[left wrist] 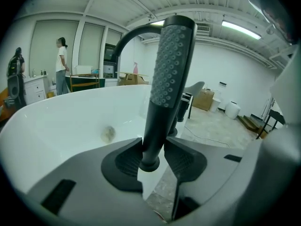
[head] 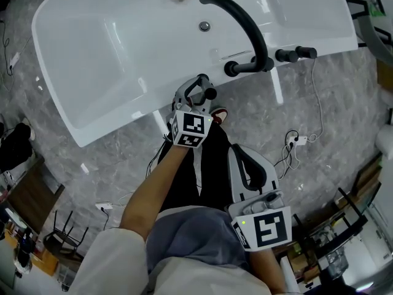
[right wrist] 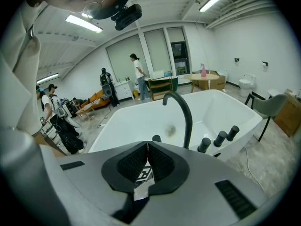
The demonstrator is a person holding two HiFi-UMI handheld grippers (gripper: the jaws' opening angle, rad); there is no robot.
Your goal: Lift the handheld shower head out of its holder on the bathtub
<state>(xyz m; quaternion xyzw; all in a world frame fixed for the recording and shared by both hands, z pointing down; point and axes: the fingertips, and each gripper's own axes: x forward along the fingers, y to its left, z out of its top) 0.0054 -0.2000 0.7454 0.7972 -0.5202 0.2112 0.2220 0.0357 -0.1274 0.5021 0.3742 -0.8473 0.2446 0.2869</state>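
Observation:
The black handheld shower head [left wrist: 171, 65] stands upright at the near rim of the white bathtub [left wrist: 61, 121], its studded face turned left. My left gripper [left wrist: 153, 154] is shut on its thin handle, both pads touching it just above the base collar. In the head view the left gripper [head: 198, 91] is at the tub's [head: 110, 54] near rim, with the shower head [head: 209, 94] showing as a black knob between its jaws. My right gripper [right wrist: 148, 161] is shut with nothing in it. It hangs back from the tub, low and to the right [head: 241, 153].
A black arched faucet spout [head: 245, 23] and black knobs [head: 285, 55] stand on the tub rim to the right of the shower head. A cable and power strip [head: 295, 141] lie on the marble floor. People [right wrist: 138, 74] stand far behind the tub.

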